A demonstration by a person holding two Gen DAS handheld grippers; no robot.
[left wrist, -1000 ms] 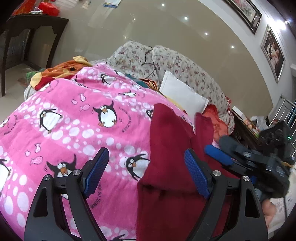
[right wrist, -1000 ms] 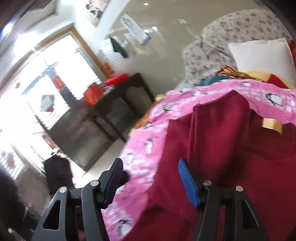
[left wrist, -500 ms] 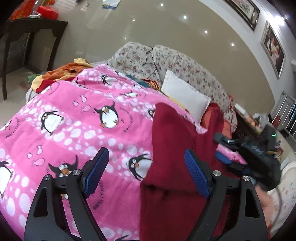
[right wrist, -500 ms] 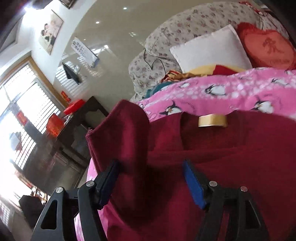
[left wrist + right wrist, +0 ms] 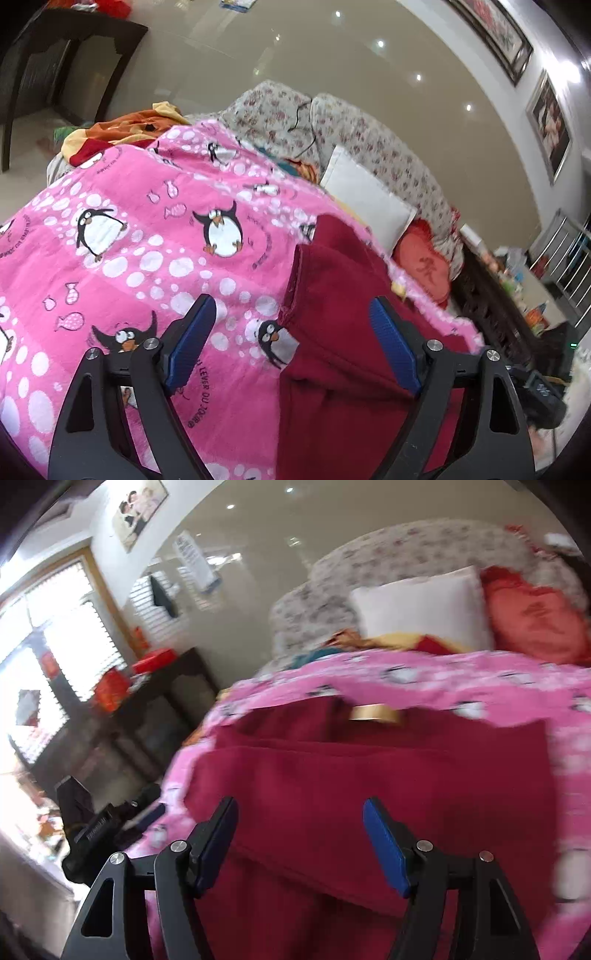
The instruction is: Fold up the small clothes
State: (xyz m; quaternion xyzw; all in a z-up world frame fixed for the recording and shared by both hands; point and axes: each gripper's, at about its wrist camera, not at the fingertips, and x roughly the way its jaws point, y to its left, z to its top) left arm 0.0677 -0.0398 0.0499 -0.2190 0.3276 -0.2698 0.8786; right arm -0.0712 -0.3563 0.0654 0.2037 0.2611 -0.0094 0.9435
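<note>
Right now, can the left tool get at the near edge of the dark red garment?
Probably yes. The left tool is open and empty, and the dark red garment lies flat on the pink penguin blanket just ahead of its fingers, with nothing over that edge.

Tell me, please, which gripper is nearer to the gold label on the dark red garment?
Right. The right gripper is over the dark red garment, facing its gold label; the left gripper is at its side edge.
</note>
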